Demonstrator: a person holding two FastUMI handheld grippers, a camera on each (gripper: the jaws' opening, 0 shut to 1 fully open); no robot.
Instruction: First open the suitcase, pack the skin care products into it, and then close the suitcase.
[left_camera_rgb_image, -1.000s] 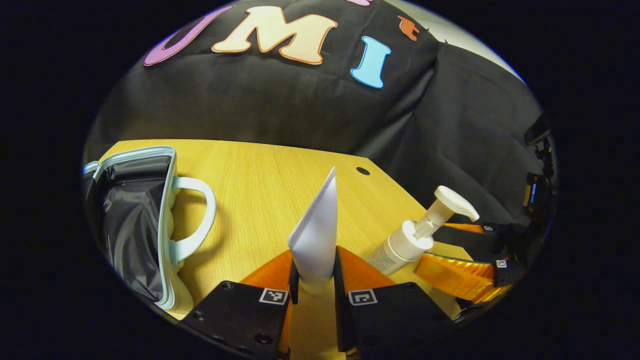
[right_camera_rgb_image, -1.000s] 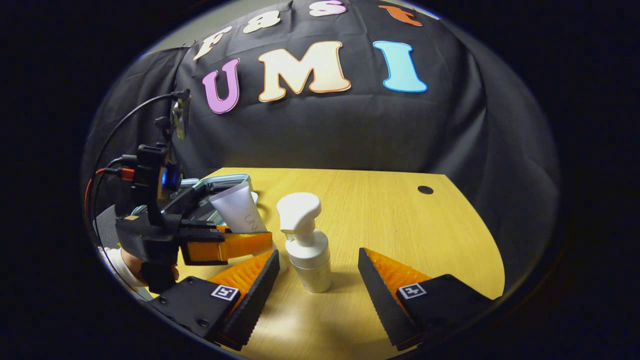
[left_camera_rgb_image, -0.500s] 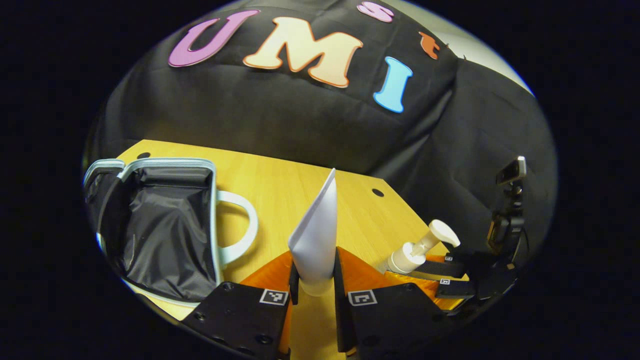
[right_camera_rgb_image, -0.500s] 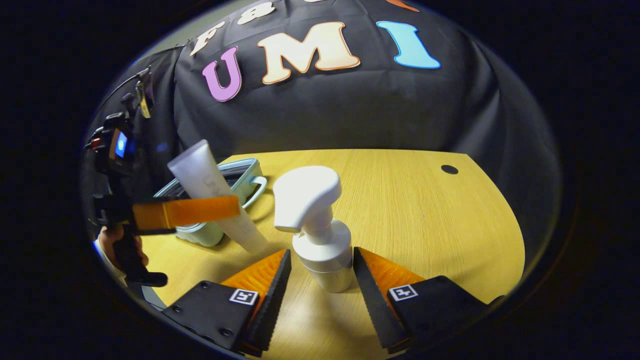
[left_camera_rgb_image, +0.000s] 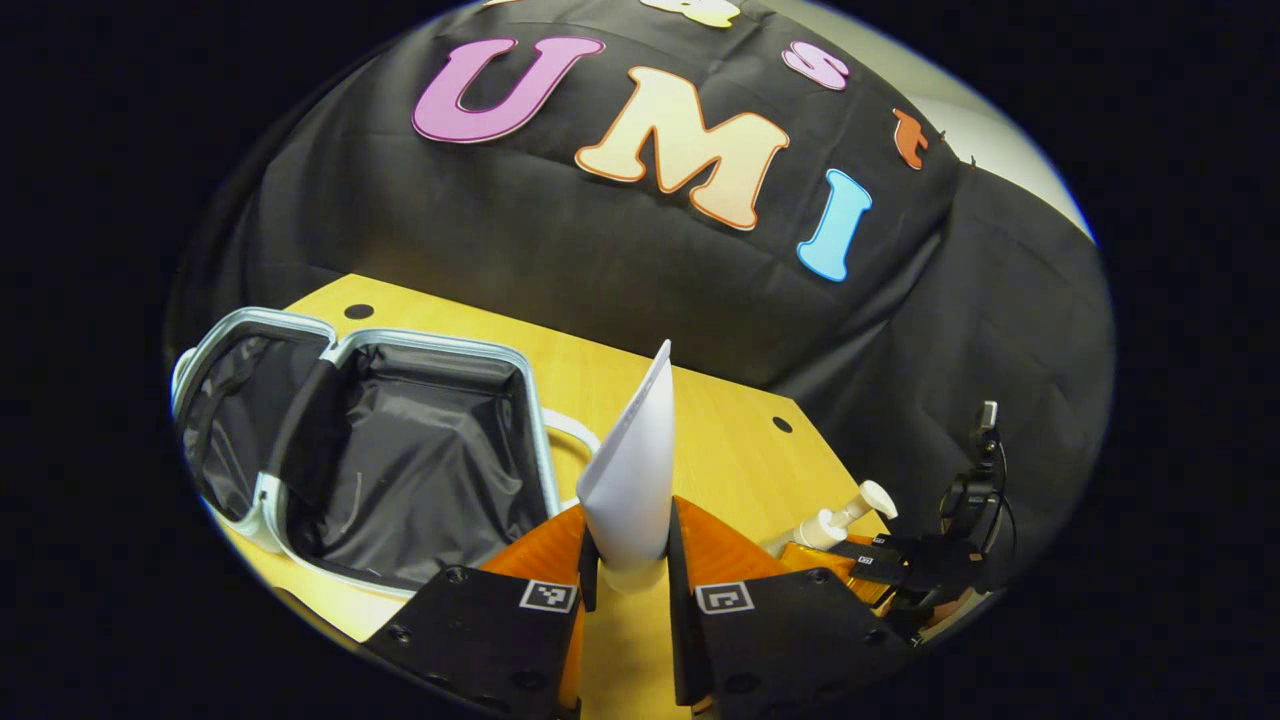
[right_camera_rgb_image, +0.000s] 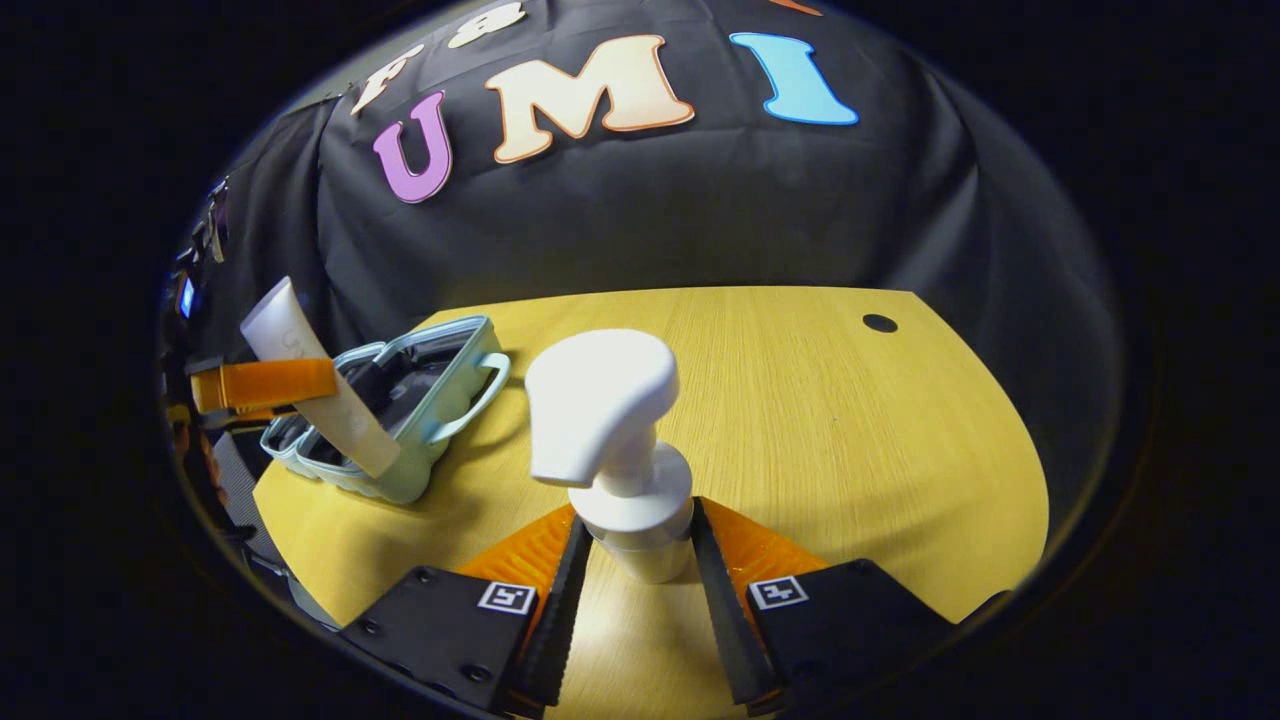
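Observation:
A white tube (left_camera_rgb_image: 633, 470) stands up between the fingers of my left gripper (left_camera_rgb_image: 628, 560), which is shut on it. The light blue suitcase (left_camera_rgb_image: 445, 345) lies open on the table to the left of the tube, its black lining showing. In the right gripper view, a white pump bottle (right_camera_rgb_image: 612, 440) sits upright on the table, and my right gripper (right_camera_rgb_image: 633, 545) is shut on its body. Farther left in that view, the left gripper (right_camera_rgb_image: 262, 385) holds the tube (right_camera_rgb_image: 310, 375) above the open suitcase (right_camera_rgb_image: 445, 400). The left gripper view shows the pump bottle (left_camera_rgb_image: 845, 510) small at lower right.
The wooden table (right_camera_rgb_image: 820, 430) has a small round hole (right_camera_rgb_image: 880, 323) near its far right edge and another hole (left_camera_rgb_image: 358, 311) behind the suitcase. The suitcase's handle (right_camera_rgb_image: 487, 390) faces the pump bottle. Black cloth walls the back.
My left gripper carried the tube leftward and up, over the open suitcase. My right gripper closed its fingers onto the pump bottle.

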